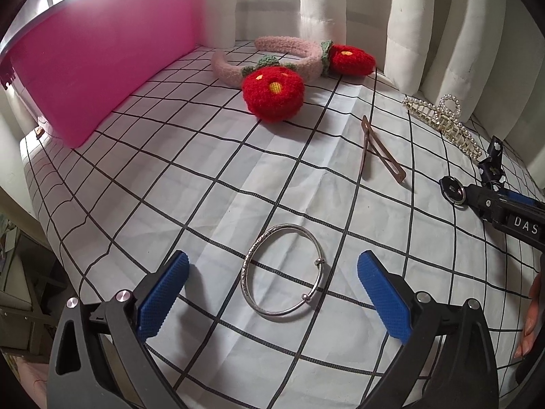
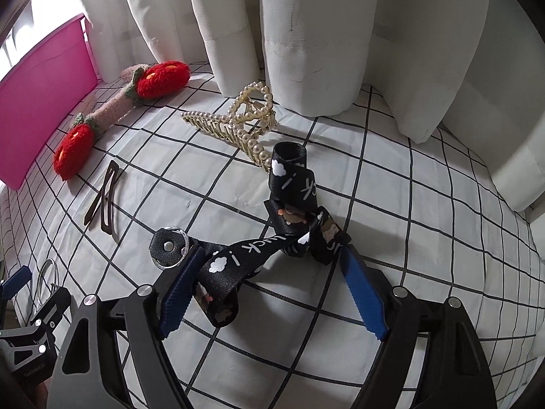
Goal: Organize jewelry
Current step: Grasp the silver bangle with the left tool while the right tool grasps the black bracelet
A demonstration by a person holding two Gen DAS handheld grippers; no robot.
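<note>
A white cloth (image 1: 211,204) with a black grid of thin lines is covering the whole surface, lying slightly creased, and white curtains (image 2: 306,34) are hanging in folds down to its far edge. A pink bin (image 1: 85,78) is standing on the cloth at the far left, its wall rising beside a fuzzy pink headband (image 1: 289,47) that is carrying two red knitted flowers with yellow dots and green leaves. A brown flat hair clip (image 1: 378,153) is lying open in a V near the middle of the cloth, and a gold claw clip (image 2: 238,119) edged with pearls is resting close to the curtains.

A thin silver bangle (image 1: 282,272) is lying flat on the cloth, a plain ring with two small sliding knots on one side. The left gripper (image 1: 272,289) is hovering over it with its blue pads spread wide on either side, touching nothing.

A black strap (image 2: 293,211) printed with white clouds, lettering and small cartoon figures is lying twisted and looped on the cloth, ending in a black leather tab with a metal ring. The right gripper (image 2: 272,289) is standing wide open around the strap; the strap is draping against the left pad while the right pad is sitting beside it, neither one pinching it
</note>
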